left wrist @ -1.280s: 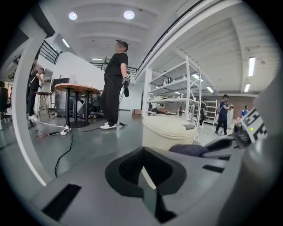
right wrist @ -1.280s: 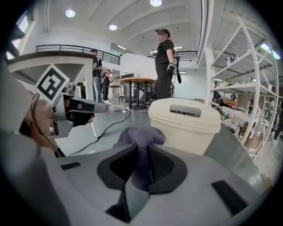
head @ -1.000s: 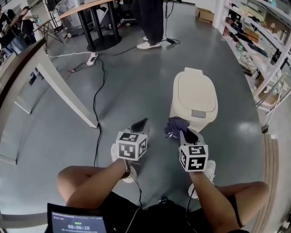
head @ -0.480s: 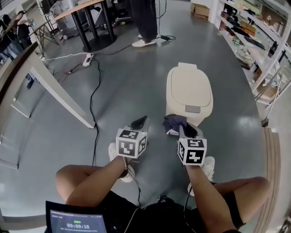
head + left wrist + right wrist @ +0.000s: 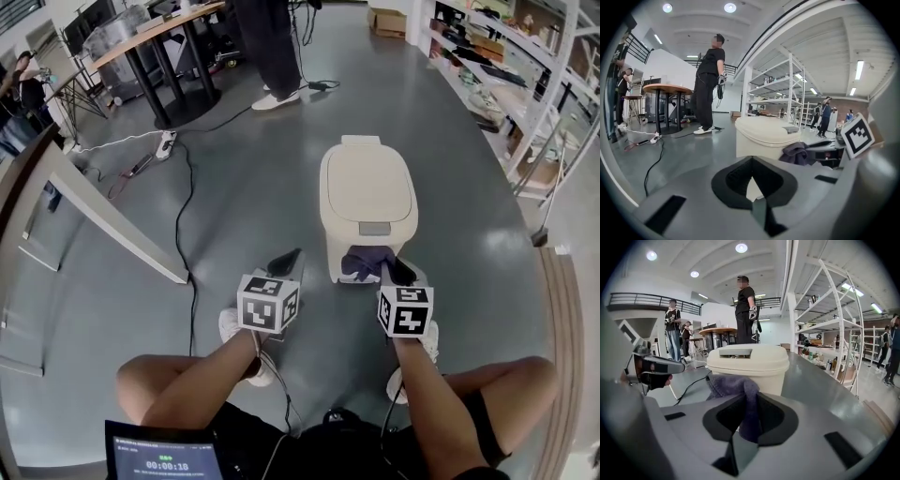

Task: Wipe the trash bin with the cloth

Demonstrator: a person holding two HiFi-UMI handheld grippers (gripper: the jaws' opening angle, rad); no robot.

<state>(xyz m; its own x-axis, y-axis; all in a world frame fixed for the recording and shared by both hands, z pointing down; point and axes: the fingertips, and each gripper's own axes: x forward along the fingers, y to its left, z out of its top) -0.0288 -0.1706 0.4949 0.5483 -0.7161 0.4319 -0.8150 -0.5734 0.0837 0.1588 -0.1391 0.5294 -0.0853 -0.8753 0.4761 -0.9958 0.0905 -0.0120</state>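
Grey floor (image 5: 234,187): right claw (image 5: 384,272) clamped on cloth (image 5: 364,261), trash bin (image 5: 367,192) dead ahead — cloth at its front wall; left claw (image 5: 284,262) closed, empty, farther off.

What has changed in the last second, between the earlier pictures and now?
The right gripper carried the cloth from a near corner of the trash bin to the middle of its front wall. Its jaws stay shut on the cloth; the left gripper stays shut, empty, beside it.
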